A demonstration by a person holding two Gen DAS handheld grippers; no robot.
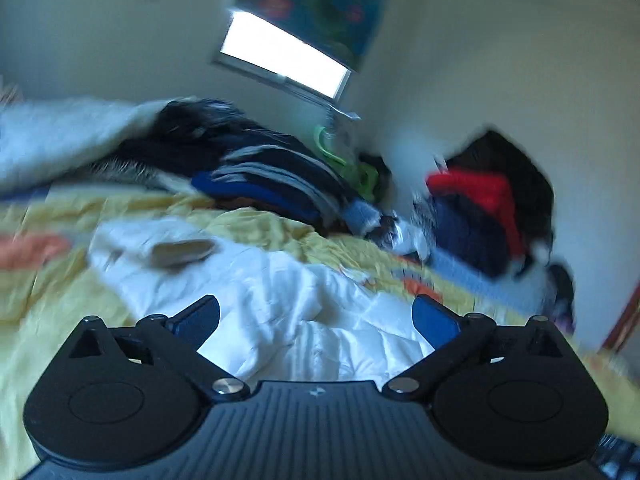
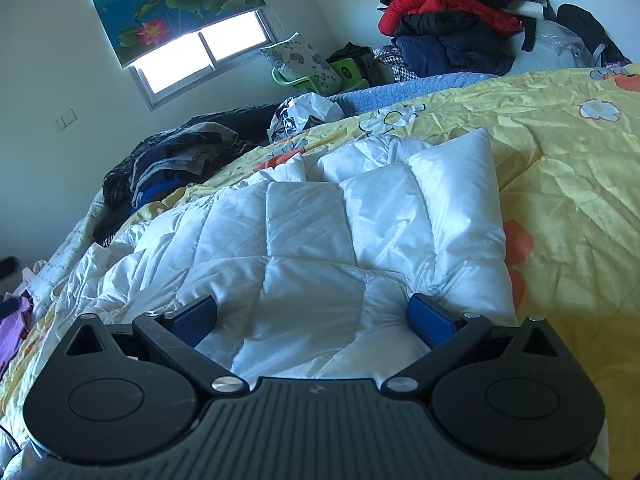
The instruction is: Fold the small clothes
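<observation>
your left gripper (image 1: 316, 320) and right gripper (image 2: 312, 318) both have their jaws spread wide with nothing gripped, each sitting low over the white puffy jacket (image 2: 320, 232) that's lying on the yellow flowered bedspread (image 2: 560, 184). there's open bedspread to the right of the jacket in the right wrist view, while the far edge is crowded by a dark folded clothes stack (image 1: 272, 176) and a red and dark clothes heap (image 2: 448, 16). the jacket looks quilted and rumpled, one panel edge sticking up; the left view is blurred.

Home bedroom: bed (image 2: 560, 168), heaped clothes (image 2: 448, 20).
</observation>
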